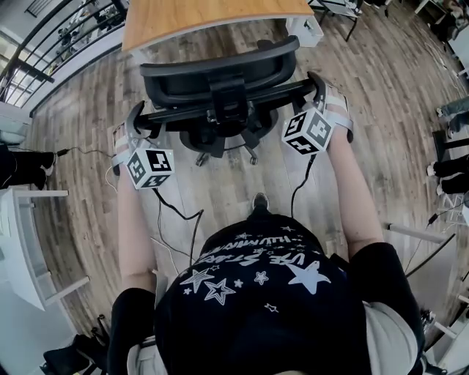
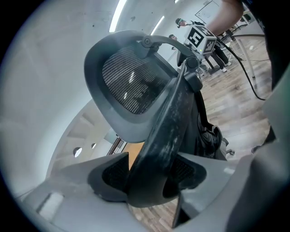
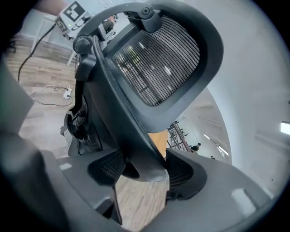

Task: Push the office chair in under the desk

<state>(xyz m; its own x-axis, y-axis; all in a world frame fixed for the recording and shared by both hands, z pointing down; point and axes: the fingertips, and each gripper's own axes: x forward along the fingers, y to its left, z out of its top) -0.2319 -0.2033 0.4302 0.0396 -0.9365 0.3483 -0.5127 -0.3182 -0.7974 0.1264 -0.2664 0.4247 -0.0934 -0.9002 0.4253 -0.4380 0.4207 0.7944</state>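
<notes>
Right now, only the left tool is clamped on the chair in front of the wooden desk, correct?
No, both are. The right tool also clamps the chair, as the right gripper view shows. The left tool does grip it, and the desk is wooden.

Strip of bare wood-plank floor (image 1: 220,45) open between black mesh-backed office chair (image 1: 220,80) and light wooden desk (image 1: 205,13). White box (image 1: 304,29) flanks desk's right corner. Black cables (image 1: 178,213) trail behind chair.
</notes>
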